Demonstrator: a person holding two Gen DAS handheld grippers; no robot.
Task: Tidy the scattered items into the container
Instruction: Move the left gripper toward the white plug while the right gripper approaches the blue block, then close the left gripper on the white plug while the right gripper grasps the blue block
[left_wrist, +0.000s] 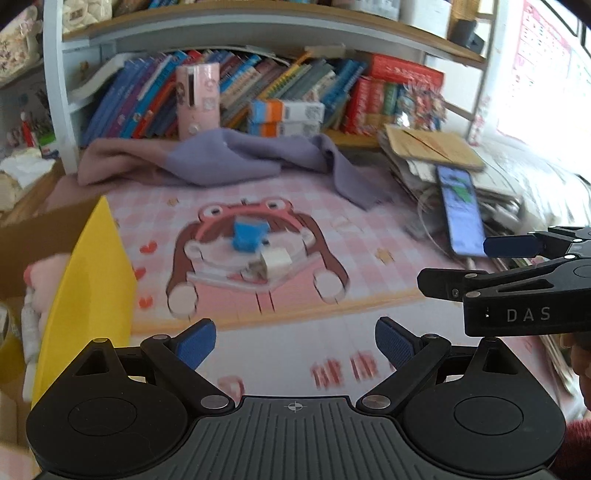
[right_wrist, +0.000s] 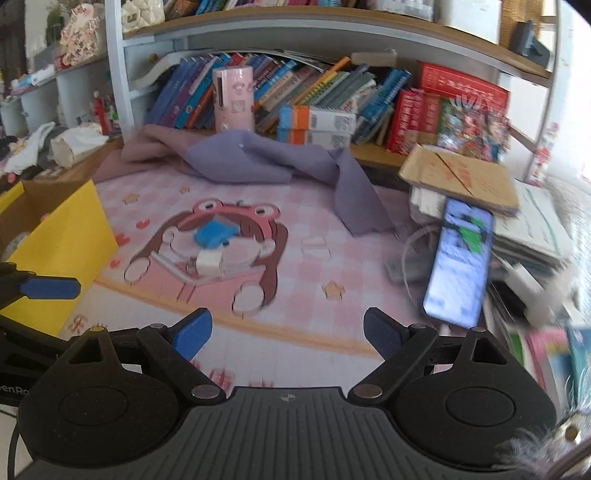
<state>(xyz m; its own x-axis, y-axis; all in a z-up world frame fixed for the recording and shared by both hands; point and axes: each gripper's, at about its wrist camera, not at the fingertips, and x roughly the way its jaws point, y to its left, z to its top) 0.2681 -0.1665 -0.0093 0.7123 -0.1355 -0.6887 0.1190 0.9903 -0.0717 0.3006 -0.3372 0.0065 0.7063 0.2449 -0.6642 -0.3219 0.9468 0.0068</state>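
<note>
Both grippers hover over a pink checked desk mat (right_wrist: 314, 206) with a cartoon frog-hat figure printed on it. The left gripper (left_wrist: 294, 341) has its blue pads spread wide, nothing between them, only bare mat below. The right gripper (right_wrist: 287, 334) is the same: jaws wide apart, empty, no contact with anything. In the left wrist view the right gripper also shows side-on at the right edge, and one of its blue pads sticks out over the mat. In the right wrist view the left gripper shows at the left edge, just in front of the box. The scattered items sit together near the middle of the mat, on the cartoon's face: a small blue block (right_wrist: 216, 232) and, touching or just beside it on the nearer side, a white box-like item (right_wrist: 210, 263); blur hides whether they overlap. Both lie well ahead of either set of fingertips. The container is an open cardboard box with a yellow flap (left_wrist: 92, 280), standing at the left edge of the mat; something pink and soft (left_wrist: 42, 271) is inside it. A purple cloth (right_wrist: 266, 162) lies crumpled along the far side of the mat, in front of a shelf of leaning books (right_wrist: 314, 88) and an upright pink device (right_wrist: 235, 99). A phone (right_wrist: 460, 258) with a lit screen leans on a stack of papers (right_wrist: 532, 229) at the right, with a white cable coiled beside it.
</note>
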